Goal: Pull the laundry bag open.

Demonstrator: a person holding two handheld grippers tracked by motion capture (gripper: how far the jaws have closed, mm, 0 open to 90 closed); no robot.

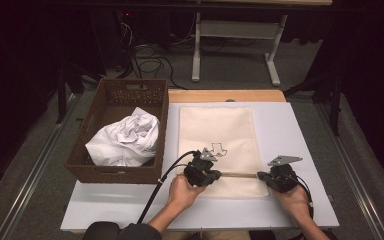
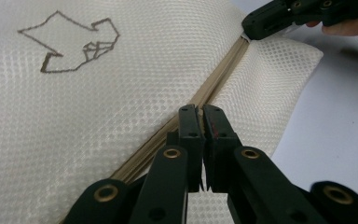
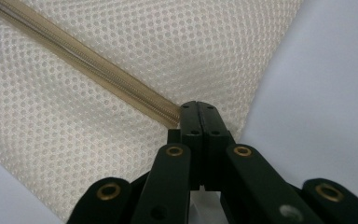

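Observation:
A cream mesh bag (image 1: 217, 132) with a small line drawing lies flat on the white table (image 1: 290, 130). A tan zipper (image 1: 240, 175) runs across its near end. My left gripper (image 1: 219, 174) is shut on the zipper (image 2: 214, 86) near the bag's left part, with a thin bit pinched between its jaws (image 2: 200, 114). My right gripper (image 1: 261, 175) is shut on the zipper's right end (image 3: 121, 84) at the bag's edge, its jaws pressed together (image 3: 199, 109). The right gripper's tip (image 2: 261, 23) also shows far off in the left gripper view.
A brown wicker basket (image 1: 155, 105) stands left of the bag and holds a crumpled white cloth (image 1: 125, 140). Bare white table lies right of the bag and along the front edge. A desk frame and cables sit on the floor beyond.

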